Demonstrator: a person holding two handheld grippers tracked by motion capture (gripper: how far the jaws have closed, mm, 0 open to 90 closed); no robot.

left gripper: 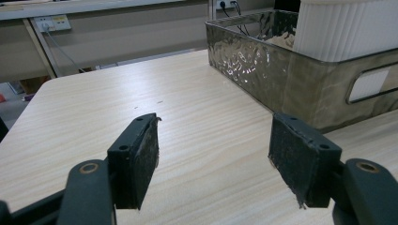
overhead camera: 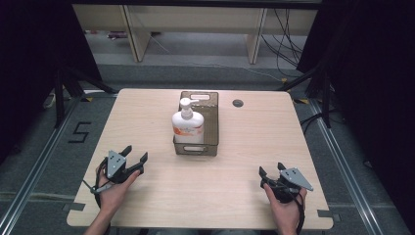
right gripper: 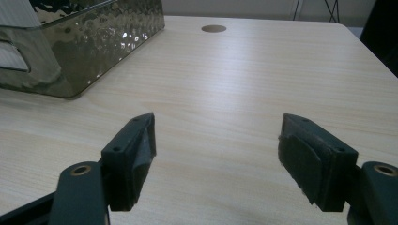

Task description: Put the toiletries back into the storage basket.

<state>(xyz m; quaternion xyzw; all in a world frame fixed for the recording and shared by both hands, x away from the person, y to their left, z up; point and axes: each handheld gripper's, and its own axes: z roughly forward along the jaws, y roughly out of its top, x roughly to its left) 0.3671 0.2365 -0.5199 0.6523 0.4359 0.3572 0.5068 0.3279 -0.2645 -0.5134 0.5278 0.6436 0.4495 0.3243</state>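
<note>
We find the white plastic pump bottle with the orange label standing upright inside the smoky translucent rectangular plastic bin, at the bin's near end; the bin sits around the middle of the pale wooden table, toward its far edge. The left gripper rests near the near left corner with its jaws spread wide and empty, and the right gripper near the near right corner stands likewise wide apart, holding nothing. Both are well apart from the bin, so we judge that handling of the bottle is not under way: either nothing is started or everything is finished
</note>
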